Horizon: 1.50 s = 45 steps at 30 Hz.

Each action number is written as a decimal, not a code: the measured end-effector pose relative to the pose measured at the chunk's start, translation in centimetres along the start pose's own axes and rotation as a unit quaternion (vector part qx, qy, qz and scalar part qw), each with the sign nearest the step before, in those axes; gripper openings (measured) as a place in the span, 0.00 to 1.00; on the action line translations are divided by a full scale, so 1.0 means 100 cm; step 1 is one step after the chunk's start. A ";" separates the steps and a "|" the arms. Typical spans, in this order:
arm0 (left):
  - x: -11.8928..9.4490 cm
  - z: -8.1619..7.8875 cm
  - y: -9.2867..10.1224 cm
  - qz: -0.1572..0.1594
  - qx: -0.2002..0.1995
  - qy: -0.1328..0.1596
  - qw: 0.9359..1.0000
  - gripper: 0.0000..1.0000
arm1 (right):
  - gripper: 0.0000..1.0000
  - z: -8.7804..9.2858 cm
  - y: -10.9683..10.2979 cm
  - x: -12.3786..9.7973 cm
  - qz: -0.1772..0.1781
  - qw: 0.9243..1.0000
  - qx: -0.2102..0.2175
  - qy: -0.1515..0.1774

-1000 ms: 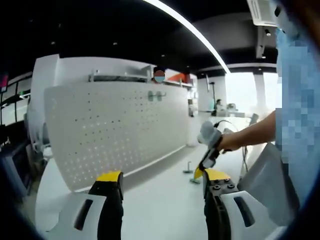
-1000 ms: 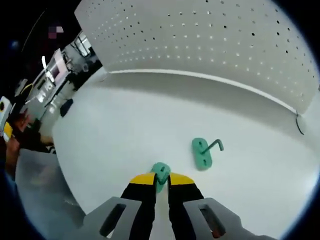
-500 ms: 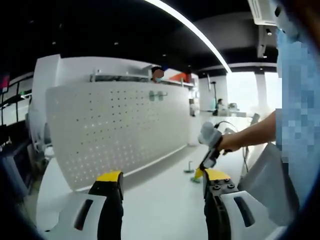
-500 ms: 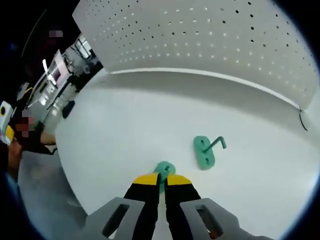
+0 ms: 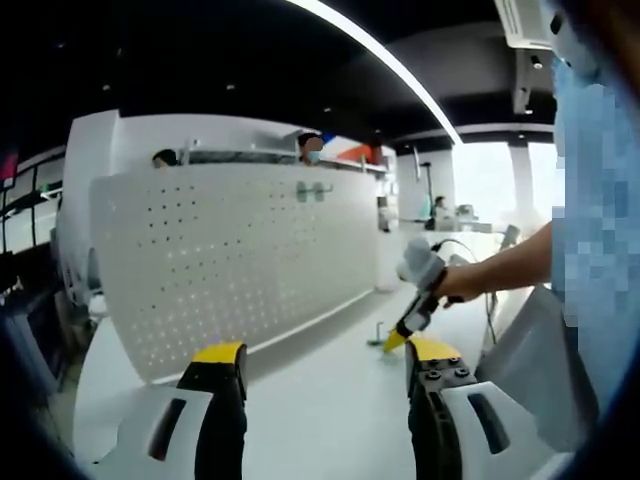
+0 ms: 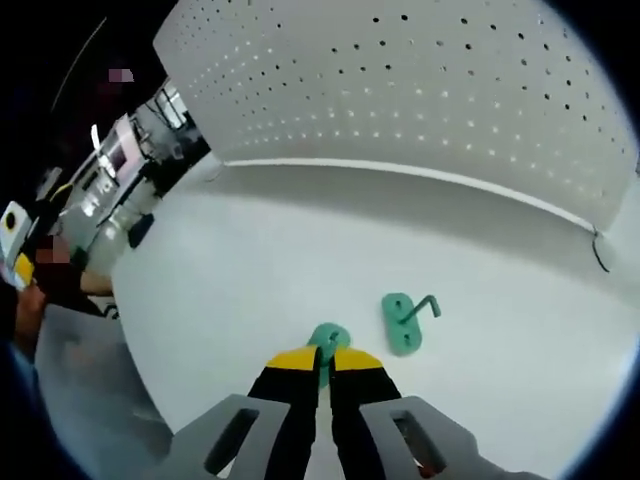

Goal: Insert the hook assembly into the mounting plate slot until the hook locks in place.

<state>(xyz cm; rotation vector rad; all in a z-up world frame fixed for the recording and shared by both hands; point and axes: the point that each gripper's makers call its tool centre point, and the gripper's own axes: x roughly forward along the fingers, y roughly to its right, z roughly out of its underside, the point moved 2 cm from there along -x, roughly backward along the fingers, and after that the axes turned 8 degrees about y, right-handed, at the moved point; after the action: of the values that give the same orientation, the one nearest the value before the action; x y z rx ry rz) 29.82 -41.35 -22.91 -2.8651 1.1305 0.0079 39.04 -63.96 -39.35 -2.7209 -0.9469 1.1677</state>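
The right hand-held gripper [image 6: 322, 362] has black jaws with yellow tips and grey moulded bodies. Its jaws are closed on a green plastic part [image 6: 327, 341] with a rounded end and a hole, held just above the white surface [image 6: 250, 250]. The surface is smooth and matte.

Just beside the held part, to its right in the right gripper view, a second green plate with hook [image 6: 404, 320] lies flat on the surface. It is an oblong plastic plate with rounded ends, and a thin grey metal L-shaped hook rises from it.

Behind both parts stands a white perforated panel [image 6: 420, 90], curved by the lens, with regular rows of small round holes. It meets the surface along a raised white edge.

The left hand-held gripper [image 5: 325, 362] has its jaws well apart, with nothing between them. The left gripper view shows the panel [image 5: 230, 260] from the front. Two small grey hooks [image 5: 313, 190] are mounted near its top edge. The same view shows the right hand-held gripper [image 5: 398, 340] from the side, held by a person's hand [image 5: 455, 283], its yellow tip pointing down at the surface next to the green plate.

No readable writing or labels are visible in either view.
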 end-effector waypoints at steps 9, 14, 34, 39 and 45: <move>0.005 -0.009 0.004 0.013 0.009 -0.004 1.000 0.66 | 0.01 -0.026 -0.001 -0.017 0.016 0.998 -0.031 0.048; 0.007 -0.013 0.003 0.015 0.015 0.001 1.000 0.66 | 0.01 -0.041 -0.002 -0.027 0.022 0.996 -0.042 0.076; 0.012 -0.019 0.012 0.029 0.030 -0.002 0.999 0.66 | 0.01 -0.121 -0.006 -0.088 0.067 0.966 -0.105 0.227; 0.013 -0.023 0.014 0.032 0.034 0.003 0.999 0.66 | 0.01 -0.146 -0.005 -0.110 0.082 0.953 -0.115 0.269; 0.011 -0.024 0.015 0.030 0.036 0.004 0.999 0.66 | 0.01 -0.169 -0.011 -0.133 0.093 0.936 -0.132 0.312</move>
<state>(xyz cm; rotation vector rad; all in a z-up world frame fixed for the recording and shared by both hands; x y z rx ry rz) 29.59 -43.32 -20.60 -2.7699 1.1938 -0.0420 42.62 -66.93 -18.33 -3.1184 -0.7989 0.1276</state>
